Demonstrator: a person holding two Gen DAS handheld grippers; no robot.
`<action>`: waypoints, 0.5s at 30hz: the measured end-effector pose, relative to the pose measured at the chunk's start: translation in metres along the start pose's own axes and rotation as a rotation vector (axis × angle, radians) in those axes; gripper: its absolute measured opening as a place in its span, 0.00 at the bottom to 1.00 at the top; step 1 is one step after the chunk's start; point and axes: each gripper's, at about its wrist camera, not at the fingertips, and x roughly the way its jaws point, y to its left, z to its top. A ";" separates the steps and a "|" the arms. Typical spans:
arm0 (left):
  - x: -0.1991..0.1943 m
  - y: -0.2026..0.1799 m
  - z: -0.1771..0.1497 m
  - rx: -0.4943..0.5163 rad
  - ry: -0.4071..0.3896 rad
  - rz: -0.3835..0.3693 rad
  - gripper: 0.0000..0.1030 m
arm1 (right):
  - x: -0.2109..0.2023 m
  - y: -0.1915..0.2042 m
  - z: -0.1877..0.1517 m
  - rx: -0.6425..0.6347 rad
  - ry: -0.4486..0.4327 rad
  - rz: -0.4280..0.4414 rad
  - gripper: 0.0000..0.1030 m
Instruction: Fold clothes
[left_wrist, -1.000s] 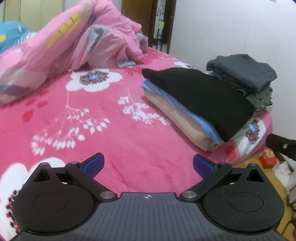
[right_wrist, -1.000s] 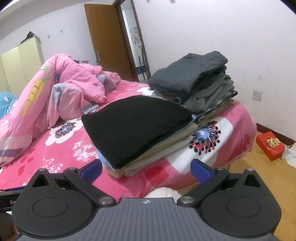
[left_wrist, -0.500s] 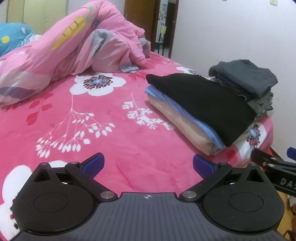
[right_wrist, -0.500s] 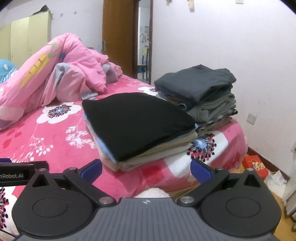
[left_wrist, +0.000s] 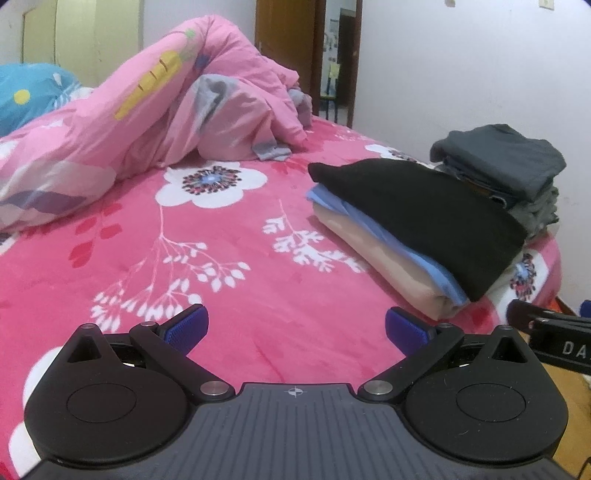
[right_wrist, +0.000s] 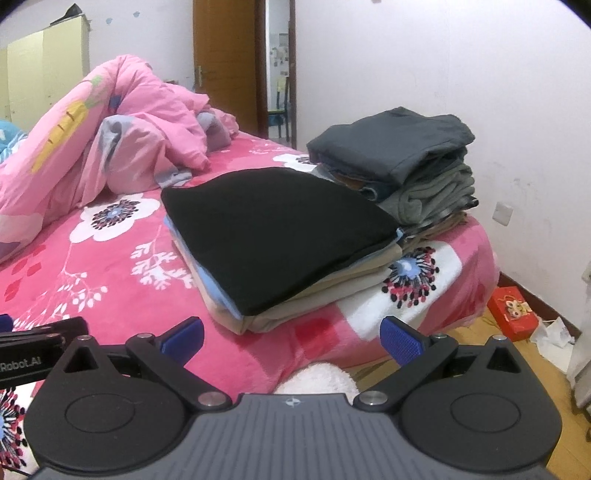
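A folded black garment (left_wrist: 424, 218) (right_wrist: 273, 229) tops a low stack of blue and beige clothes (left_wrist: 391, 266) near the bed's right edge. Behind it stands a taller pile of folded grey clothes (left_wrist: 506, 162) (right_wrist: 399, 147). My left gripper (left_wrist: 295, 328) hovers open over the pink floral bedspread (left_wrist: 221, 258), short of the stack, nothing between its blue pads. My right gripper (right_wrist: 291, 339) is open too, empty, in front of the stack at the bed's near edge. Each gripper's black body shows at the side of the other's view.
A crumpled pink quilt (left_wrist: 155, 110) (right_wrist: 110, 129) lies at the back left, a blue pillow (left_wrist: 29, 92) beyond it. A brown door (right_wrist: 229, 62) stands behind. On the wooden floor to the right are a red box (right_wrist: 511, 312) and white scraps (right_wrist: 554, 332).
Both grippers have drawn back and risen slightly from the stack, the views tilting upward. The right gripper has come further into the left wrist view. The clothes have not moved.
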 end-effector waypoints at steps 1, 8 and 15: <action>0.000 0.000 0.000 0.003 -0.004 0.007 1.00 | 0.000 -0.001 0.000 -0.002 -0.003 -0.005 1.00; 0.002 0.004 -0.001 0.008 -0.001 0.023 1.00 | 0.001 -0.007 0.004 0.012 -0.013 -0.051 1.00; 0.000 -0.007 -0.005 0.030 0.003 0.008 1.00 | -0.008 -0.010 0.001 -0.005 -0.038 -0.066 1.00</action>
